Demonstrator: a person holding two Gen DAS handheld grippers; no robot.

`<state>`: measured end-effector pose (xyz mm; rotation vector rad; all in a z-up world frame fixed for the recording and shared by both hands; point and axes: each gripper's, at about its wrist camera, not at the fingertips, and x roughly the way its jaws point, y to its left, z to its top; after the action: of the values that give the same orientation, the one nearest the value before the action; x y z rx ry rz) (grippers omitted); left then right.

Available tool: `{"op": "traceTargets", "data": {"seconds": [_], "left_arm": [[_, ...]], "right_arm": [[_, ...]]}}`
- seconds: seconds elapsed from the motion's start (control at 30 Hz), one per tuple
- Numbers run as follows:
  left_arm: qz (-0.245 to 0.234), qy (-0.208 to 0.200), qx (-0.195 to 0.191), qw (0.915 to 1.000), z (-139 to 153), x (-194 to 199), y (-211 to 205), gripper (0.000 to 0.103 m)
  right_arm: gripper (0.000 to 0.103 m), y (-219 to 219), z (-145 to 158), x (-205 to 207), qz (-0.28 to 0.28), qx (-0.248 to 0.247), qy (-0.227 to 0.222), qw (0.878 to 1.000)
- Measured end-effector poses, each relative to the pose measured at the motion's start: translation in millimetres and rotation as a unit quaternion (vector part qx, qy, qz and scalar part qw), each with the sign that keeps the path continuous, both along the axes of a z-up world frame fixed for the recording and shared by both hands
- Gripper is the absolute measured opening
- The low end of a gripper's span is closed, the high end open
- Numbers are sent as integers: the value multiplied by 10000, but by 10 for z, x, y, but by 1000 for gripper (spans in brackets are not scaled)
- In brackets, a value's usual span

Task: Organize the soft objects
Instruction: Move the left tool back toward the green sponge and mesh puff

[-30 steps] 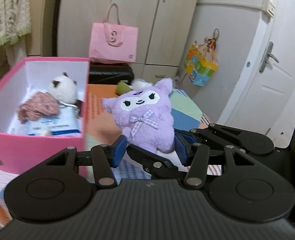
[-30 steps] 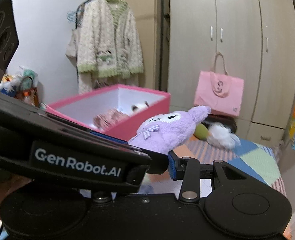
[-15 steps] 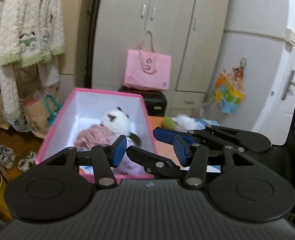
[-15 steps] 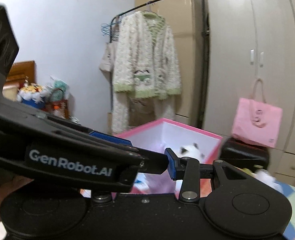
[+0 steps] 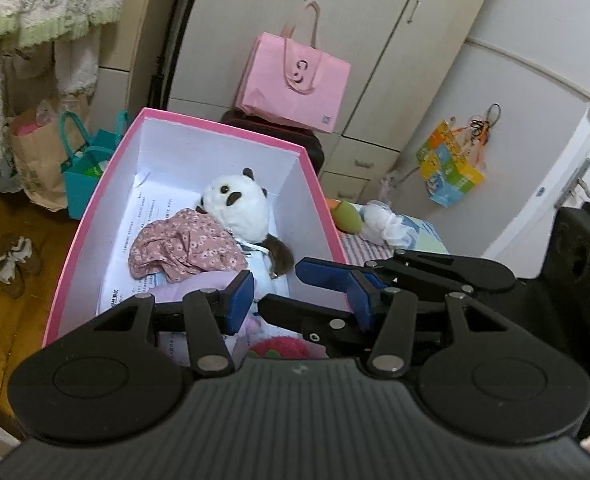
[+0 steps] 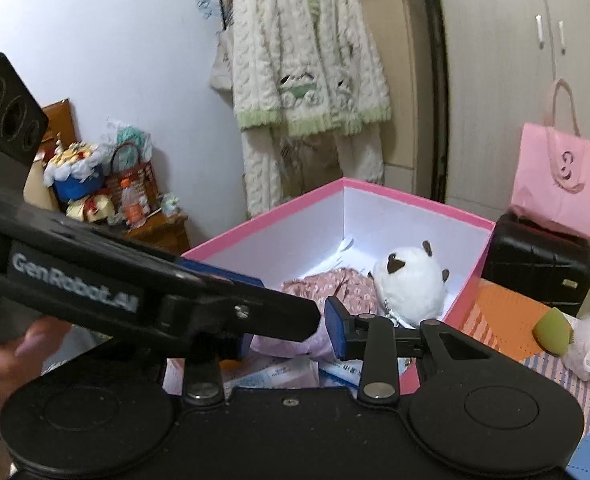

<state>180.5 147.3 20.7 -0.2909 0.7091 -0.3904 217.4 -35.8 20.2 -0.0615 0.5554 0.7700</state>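
Observation:
The pink box (image 5: 223, 130) lies open below both grippers; its rim (image 6: 263, 220) also shows in the right wrist view. Inside are a white panda plush (image 5: 237, 208), a floral cloth (image 5: 183, 248) and papers. The purple plush (image 5: 199, 282) sits low at the box's near end, bulging around the left pad of my left gripper (image 5: 300, 292), which pinches it. My right gripper (image 6: 287, 328) crosses it; its jaws are closing with the purple plush (image 6: 287, 346) between them. Its left pad is hidden behind the left gripper's finger (image 6: 215, 300), so its grip is unclear.
A green toy (image 5: 347, 216) and a white fluffy thing (image 5: 383, 224) lie on the striped bedspread right of the box. A red fuzzy toy (image 5: 279, 346) shows under the fingers. Behind stand a black suitcase (image 6: 535, 256), a pink bag (image 5: 295, 88) and wardrobes. A hand (image 6: 7, 356) is at the left.
Both grippers swung left from the bed to over the pink box. The purple plush, upright in front of the fingers before, now sits low inside the box. The right jaws narrowed a little.

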Motion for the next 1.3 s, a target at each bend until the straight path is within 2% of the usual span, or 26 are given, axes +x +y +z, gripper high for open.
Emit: {"op": "traceTargets", "data": {"seconds": [0.1,0.27,0.4,0.53,0.7,0.87,1.07,1.2,1.3], "left_arm": [[-46,9,8,10000,73,-30,48,50],[-49,-165,234,9996,240,-138,55,55],[-211,-349,280,9988,361,-230,-65,61],[-405,-609,165,9972,446,-328,-239,63],[-505,-1040,698,9908,445,-360,-726,63],[-692,-948,693,9907,369,-181,-1213,64],[-522,-699,368,9955,279,172,-1599,63],[-191,-583,278,9977,161,449,-1850,63],[-12,-422,299,9987,10,694,-2029,62]], "right_arm": [[42,-30,39,-19,58,-159,111,9998],[42,-188,158,-103,16,-306,130,9994],[42,-489,302,-243,-139,-328,57,9993],[43,-853,327,-338,-316,-331,129,9989],[43,-1317,287,-379,-774,-400,182,9960],[44,-1754,290,-259,-1213,-321,154,9920],[49,-2188,238,43,-1504,-126,98,9885],[56,-2257,114,304,-1281,-445,-39,9908],[56,-2240,-49,513,-958,-740,20,9926]]}}
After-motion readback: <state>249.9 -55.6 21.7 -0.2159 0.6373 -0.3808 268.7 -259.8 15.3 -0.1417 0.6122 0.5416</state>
